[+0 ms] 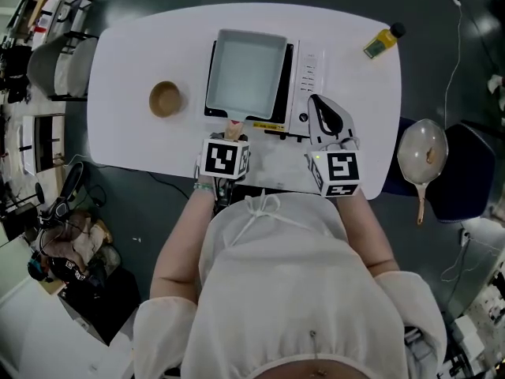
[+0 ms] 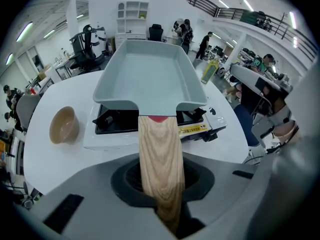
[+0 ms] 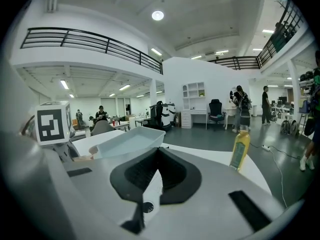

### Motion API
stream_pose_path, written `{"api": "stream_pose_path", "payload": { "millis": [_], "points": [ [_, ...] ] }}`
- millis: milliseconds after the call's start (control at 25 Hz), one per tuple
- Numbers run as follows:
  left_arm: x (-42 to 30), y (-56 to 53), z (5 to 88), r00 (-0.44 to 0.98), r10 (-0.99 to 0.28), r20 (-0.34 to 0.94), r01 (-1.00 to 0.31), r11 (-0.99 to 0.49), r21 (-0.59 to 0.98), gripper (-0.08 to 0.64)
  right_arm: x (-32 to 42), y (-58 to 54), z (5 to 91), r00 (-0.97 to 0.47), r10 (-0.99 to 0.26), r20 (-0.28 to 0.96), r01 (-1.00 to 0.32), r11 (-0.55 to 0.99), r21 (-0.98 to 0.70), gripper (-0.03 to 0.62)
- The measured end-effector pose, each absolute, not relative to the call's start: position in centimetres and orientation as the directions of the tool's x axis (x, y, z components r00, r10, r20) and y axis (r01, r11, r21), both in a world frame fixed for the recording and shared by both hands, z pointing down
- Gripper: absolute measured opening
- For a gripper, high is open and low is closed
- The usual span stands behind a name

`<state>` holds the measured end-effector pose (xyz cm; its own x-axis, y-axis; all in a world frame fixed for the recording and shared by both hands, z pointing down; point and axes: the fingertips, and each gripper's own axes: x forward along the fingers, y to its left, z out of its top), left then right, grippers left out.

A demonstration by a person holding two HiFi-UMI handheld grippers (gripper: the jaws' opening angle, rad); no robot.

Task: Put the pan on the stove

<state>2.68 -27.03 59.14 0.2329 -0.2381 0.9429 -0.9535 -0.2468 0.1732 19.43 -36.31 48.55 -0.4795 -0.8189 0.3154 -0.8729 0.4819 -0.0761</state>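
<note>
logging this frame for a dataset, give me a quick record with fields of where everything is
pan: square, pale blue, on the stove
handle: wooden, clamped in the left gripper
right gripper: shut, nothing in it, by the stove's front right
bowl: on the table, left of the stove
bottle: yellow, upright, far right corner
task state: pan placed, not yet released

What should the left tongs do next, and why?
Probably open the left tongs and let go of the handle: the pan already looks set flat on the stove, so nothing seems left to carry.
</note>
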Motion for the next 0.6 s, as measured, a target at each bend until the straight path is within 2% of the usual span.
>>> {"api": "stream_pose_path", "payload": {
  "millis": [240,440,600],
  "points": [
    [3.3,-27.0,58.8,0.295,-0.155,0.943,-0.941,-0.216,0.259,0.086,19.5,-36.3,48.9,-0.486,-0.817,0.312,-0.871,0.484,-0.089,0.006],
    [4.1,-27.1,57.9,0.372,-0.073,0.925,-0.924,-0.119,0.362,0.091,19.6,-35.9,49.0,-0.488,-0.814,0.316,-0.869,0.488,-0.086,0.005],
    [4.6,-27.2,57.8,0.378,-0.048,0.925,-0.921,-0.127,0.369,0.094,20.2,-35.8,49.1,-0.481,-0.815,0.324,-0.872,0.482,-0.082,0.006]
  ]
}}
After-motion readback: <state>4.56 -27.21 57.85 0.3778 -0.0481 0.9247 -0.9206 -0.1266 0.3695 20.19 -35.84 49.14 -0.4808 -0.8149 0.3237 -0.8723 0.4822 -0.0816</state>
